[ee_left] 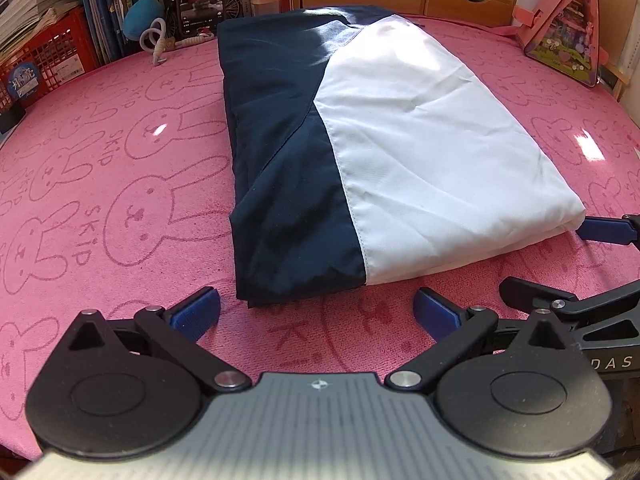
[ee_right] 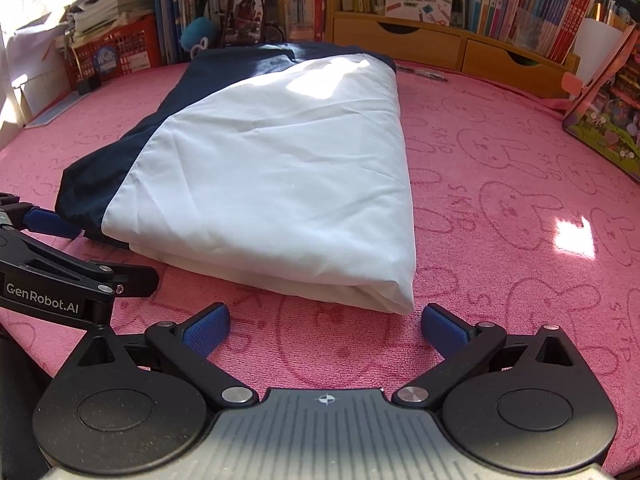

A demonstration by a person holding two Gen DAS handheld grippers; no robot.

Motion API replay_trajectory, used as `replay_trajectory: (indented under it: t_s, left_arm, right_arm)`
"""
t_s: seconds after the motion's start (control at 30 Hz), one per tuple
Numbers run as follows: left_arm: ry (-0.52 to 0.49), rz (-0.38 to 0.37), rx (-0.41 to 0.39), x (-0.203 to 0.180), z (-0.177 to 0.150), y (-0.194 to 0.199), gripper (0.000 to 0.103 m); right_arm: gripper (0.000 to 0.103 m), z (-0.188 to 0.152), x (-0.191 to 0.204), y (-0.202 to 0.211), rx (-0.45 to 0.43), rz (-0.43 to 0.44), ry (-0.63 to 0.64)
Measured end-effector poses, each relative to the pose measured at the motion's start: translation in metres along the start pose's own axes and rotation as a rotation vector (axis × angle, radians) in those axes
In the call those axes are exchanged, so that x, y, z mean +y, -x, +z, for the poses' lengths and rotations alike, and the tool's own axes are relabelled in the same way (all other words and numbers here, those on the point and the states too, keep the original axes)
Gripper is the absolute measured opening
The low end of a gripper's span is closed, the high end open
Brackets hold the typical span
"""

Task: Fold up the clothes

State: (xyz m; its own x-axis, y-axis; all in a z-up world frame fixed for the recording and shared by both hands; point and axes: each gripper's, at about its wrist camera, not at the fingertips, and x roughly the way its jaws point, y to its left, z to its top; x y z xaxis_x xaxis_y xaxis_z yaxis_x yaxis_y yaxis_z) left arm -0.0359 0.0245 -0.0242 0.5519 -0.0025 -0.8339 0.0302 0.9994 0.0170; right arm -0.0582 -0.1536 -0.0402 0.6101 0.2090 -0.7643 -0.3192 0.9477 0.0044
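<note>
A folded navy and white garment lies flat on the pink rabbit-print cloth; it also shows in the right wrist view. My left gripper is open and empty, just short of the garment's near navy edge. My right gripper is open and empty, just short of the garment's near white corner. The right gripper's blue finger shows at the right edge of the left wrist view, and the left gripper's finger shows at the left of the right wrist view.
Books and a red crate line the back left. A wooden drawer unit stands behind the garment. A pink picture box leans at the back right. A phone stands upright at the back.
</note>
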Motion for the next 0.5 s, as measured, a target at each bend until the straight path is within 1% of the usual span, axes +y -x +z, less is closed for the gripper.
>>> replay_trajectory:
  t_s: [0.3,0.47,0.5]
  left_arm:
    - [-0.005,0.001,-0.003,0.0,0.0,0.0,0.103]
    - [-0.01,-0.025,0.035,0.006,0.008,-0.001,0.103]
    - [-0.01,-0.033,0.043,0.008,0.01,-0.001,0.103]
  right_arm:
    - [0.103,-0.001,0.0,-0.001,0.003,0.002,0.008]
    - [0.103,0.01,-0.001,-0.002,0.053,0.006,0.051]
    - [0.103,0.013,-0.003,-0.001,0.047,0.0,0.068]
